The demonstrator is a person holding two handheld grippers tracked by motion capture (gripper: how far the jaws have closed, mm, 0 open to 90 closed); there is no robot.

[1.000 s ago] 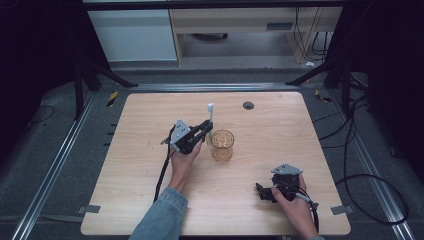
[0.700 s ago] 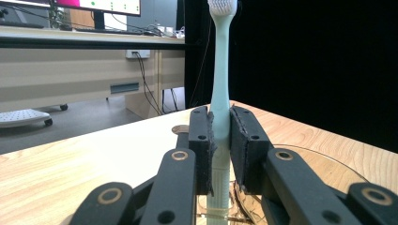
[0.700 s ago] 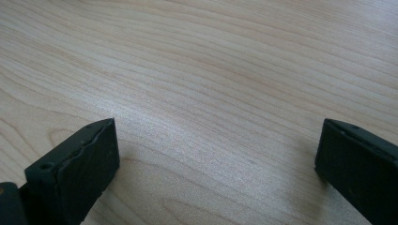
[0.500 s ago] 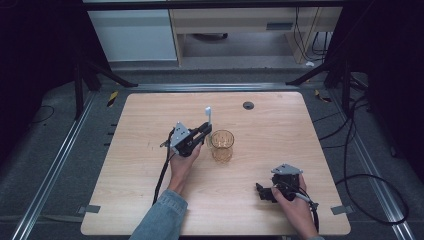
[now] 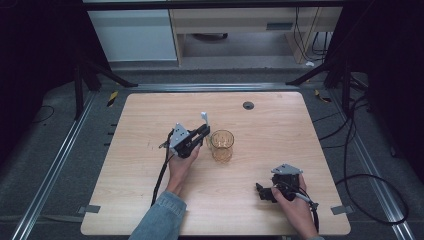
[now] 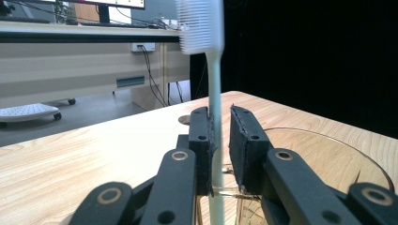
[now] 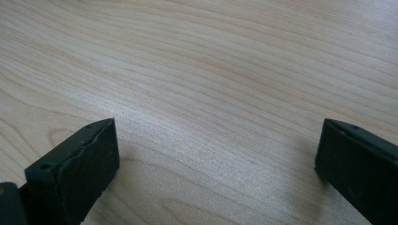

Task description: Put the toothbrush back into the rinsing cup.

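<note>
the left gripper (image 6: 220,140) has its ribbed black jaws clenched on the slim pale handle of a white plastic toothbrush (image 6: 213,84), bristled head up, just beside a clear amber-tinted round glass cup (image 5: 222,145) that stands mid-way across the pale wood-grain table (image 5: 125,200). whether anything sits in the cup cannot be told. near the table's front right, the right gripper (image 7: 216,159) rests with its jaws spread wide and released over bare wood.

Nothing readable here as far as I can tell, no words, brands or numbers anywhere. The small label on the cabinet front (image 5: 279,26) at the back is way too blurry to make out.
</note>
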